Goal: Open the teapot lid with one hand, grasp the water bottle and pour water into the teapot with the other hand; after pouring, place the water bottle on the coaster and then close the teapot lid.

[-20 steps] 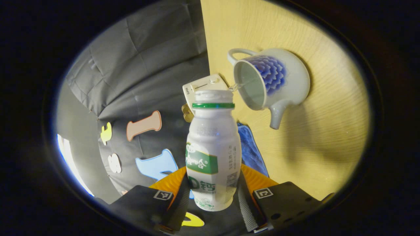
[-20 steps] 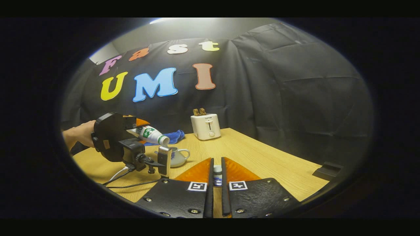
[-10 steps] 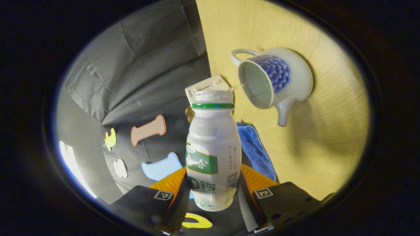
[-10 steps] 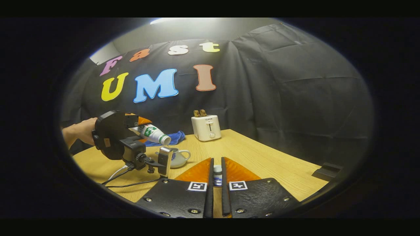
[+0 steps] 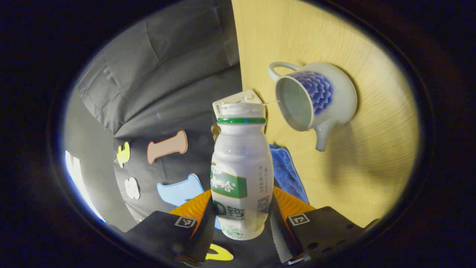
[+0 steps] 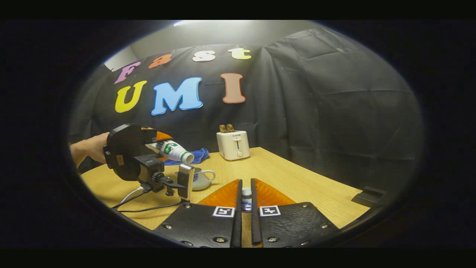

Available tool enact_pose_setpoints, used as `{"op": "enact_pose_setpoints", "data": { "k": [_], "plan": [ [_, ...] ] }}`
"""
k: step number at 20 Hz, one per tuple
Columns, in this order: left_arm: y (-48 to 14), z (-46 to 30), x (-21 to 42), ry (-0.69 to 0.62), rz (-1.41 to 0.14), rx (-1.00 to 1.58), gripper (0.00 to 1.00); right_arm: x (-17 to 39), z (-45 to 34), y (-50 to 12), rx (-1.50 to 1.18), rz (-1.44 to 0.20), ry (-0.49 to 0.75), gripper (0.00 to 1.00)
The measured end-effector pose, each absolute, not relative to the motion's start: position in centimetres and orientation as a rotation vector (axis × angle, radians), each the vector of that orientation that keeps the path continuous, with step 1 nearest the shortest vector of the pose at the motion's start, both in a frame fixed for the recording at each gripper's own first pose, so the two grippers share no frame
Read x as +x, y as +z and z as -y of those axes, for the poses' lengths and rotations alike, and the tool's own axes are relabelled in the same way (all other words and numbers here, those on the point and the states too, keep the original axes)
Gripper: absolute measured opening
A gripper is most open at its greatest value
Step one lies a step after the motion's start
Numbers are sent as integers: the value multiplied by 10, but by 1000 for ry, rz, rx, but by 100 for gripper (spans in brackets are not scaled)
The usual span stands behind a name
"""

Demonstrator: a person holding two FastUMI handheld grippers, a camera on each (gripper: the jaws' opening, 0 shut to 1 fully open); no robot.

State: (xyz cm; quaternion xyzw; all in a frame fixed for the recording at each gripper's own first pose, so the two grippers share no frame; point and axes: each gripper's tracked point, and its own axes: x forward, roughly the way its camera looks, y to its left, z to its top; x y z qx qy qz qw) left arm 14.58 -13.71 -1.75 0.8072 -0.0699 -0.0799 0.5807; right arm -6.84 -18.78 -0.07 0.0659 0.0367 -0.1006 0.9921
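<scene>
My left gripper (image 5: 241,219) clamps the white plastic water bottle with the green neck ring (image 5: 241,171), tipped mouth-first toward the open white ceramic teapot with blue flower print (image 5: 316,96) on the pale wooden table (image 5: 372,149); my right gripper (image 6: 244,197) pinches the small teapot lid (image 6: 245,196) well aside; so lid off and pouring apparently near its end; coaster placement and closing remain, I judge.

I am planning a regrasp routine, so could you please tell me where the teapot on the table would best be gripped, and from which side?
Probably the loop handle of the teapot, on the side away from the spout. It juts clear of the round body, thin enough for two fingers. The body looks too wide and smooth, and the open mouth must stay clear.
</scene>
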Motion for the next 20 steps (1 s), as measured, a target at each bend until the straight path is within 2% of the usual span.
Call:
{"op": "enact_pose_setpoints", "data": {
  "k": [6,9,10,11,15,16,17,18,20],
  "plan": [
    [-41,131,155,-272,93,1696,82,-65,185,2,134,-76,-199,11],
    [-64,130,159,-333,42,1519,83,-62,182,10,115,-63,-186,10],
    [-67,132,159,-348,50,1463,83,-61,181,13,109,-59,-181,14],
    [-64,133,157,-349,67,1400,83,-59,179,17,105,-56,-177,10],
    [-65,127,141,-397,58,1131,83,-45,165,24,109,-52,-137,10],
    [-60,123,144,-392,64,1084,82,-40,160,26,103,-51,-124,10],
    [-56,121,146,-380,73,1042,75,-34,156,29,90,-50,-112,10],
    [-55,116,147,-370,77,1002,82,-29,150,31,81,-50,-97,10],
    [-51,109,149,-360,74,909,82,-17,137,35,71,-51,-58,10]
  ]
}}
